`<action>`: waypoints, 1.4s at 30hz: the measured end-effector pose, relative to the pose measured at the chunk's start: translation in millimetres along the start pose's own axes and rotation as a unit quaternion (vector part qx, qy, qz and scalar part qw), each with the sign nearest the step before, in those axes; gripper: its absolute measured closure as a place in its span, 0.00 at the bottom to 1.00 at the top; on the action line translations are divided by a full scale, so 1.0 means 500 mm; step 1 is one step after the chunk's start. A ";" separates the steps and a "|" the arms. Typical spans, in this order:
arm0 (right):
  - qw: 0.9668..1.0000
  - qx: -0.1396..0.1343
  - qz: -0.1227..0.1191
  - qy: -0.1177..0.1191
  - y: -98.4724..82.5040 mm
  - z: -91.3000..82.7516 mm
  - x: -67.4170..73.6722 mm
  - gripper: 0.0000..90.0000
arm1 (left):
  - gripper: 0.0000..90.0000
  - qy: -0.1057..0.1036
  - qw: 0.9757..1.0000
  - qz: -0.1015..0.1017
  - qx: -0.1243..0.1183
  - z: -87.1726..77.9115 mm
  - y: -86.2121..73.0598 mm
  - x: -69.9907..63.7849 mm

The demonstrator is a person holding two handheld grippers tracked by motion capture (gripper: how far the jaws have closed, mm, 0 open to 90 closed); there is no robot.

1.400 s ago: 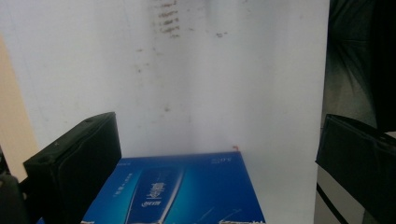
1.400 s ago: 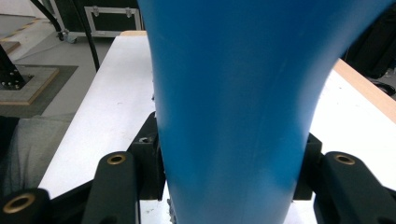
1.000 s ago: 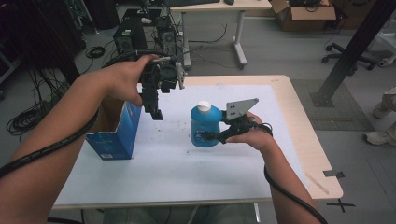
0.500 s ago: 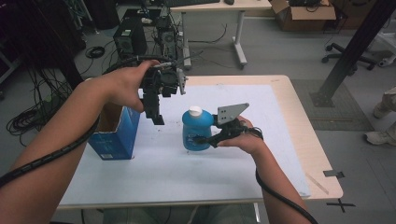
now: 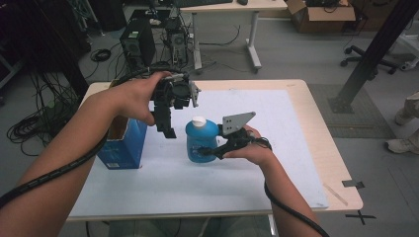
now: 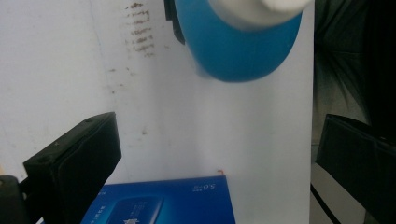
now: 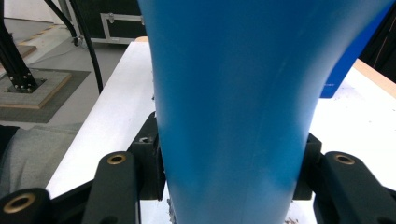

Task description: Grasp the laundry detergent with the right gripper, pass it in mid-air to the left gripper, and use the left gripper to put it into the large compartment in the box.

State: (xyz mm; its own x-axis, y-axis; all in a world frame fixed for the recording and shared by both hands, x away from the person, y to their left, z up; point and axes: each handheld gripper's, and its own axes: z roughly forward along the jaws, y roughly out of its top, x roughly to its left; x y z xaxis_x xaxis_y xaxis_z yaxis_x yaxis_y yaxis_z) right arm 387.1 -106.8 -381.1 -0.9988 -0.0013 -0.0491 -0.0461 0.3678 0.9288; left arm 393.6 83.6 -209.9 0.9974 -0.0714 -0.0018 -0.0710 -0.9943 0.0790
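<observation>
Blue box [image 5: 123, 143] standing left of the blue bottle [image 5: 200, 140] on the white desk [image 5: 296, 148]. Left gripper [image 5: 165, 126] up in the air between box and bottle, jaws wide apart, empty. Right gripper [image 5: 210, 150] right of the bottle, jaws squeezing its sides.

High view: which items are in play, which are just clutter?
In play:
- blue plastic bottle with white cap, clamped by the right gripper
- left gripper, jaws apart, beside the cap
- open blue cardboard box

Clutter:
- black computer tower
- brown cardboard carton
- black office chair
</observation>
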 end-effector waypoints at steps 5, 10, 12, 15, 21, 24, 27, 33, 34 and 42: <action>1.000 -0.004 0.001 0.004 -0.001 0.013 0.001 0.51 | 0.00 0.000 1.000 0.006 0.000 0.002 0.009 -0.006; 1.000 -0.007 0.002 0.005 -0.001 0.021 0.001 0.51 | 0.00 0.000 1.000 0.012 0.000 0.005 0.018 -0.010; 1.000 -0.008 0.005 0.008 0.001 0.027 0.001 0.51 | 0.00 -0.001 1.000 0.011 -0.001 0.008 0.024 -0.012; 1.000 -0.010 0.004 0.009 0.003 0.032 0.001 0.51 | 0.00 -0.001 1.000 0.012 -0.001 0.009 0.028 -0.013; 1.000 -0.013 0.002 0.014 0.009 0.044 0.000 0.51 | 0.00 0.001 1.000 0.016 0.000 0.013 0.035 -0.013; 1.000 -0.015 0.004 0.013 0.010 0.049 -0.001 0.51 | 0.00 0.001 1.000 0.015 0.000 0.014 0.036 -0.013; 1.000 -0.013 0.006 0.015 0.011 0.053 -0.002 0.51 | 0.00 0.001 1.000 0.015 -0.002 0.018 0.038 -0.014; 1.000 -0.012 0.006 0.017 0.013 0.064 -0.002 0.51 | 0.00 -0.001 1.000 0.018 0.004 0.030 0.043 -0.018; 1.000 -0.013 0.007 0.018 0.014 0.065 -0.002 0.51 | 0.00 -0.001 1.000 0.018 0.004 0.030 0.043 -0.018; 1.000 -0.012 0.006 0.020 0.019 0.072 -0.002 0.51 | 0.00 -0.002 1.000 0.015 0.013 0.040 0.049 -0.024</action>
State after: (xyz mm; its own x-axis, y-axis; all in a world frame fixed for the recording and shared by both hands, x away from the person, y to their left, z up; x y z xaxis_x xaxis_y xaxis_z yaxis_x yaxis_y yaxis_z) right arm 388.2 -70.0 -385.3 -0.9991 -0.0342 -0.0238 -0.0342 0.3462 0.9375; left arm 379.6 58.8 -227.7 0.9949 -0.1006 -0.0040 -0.1002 -0.9936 0.0529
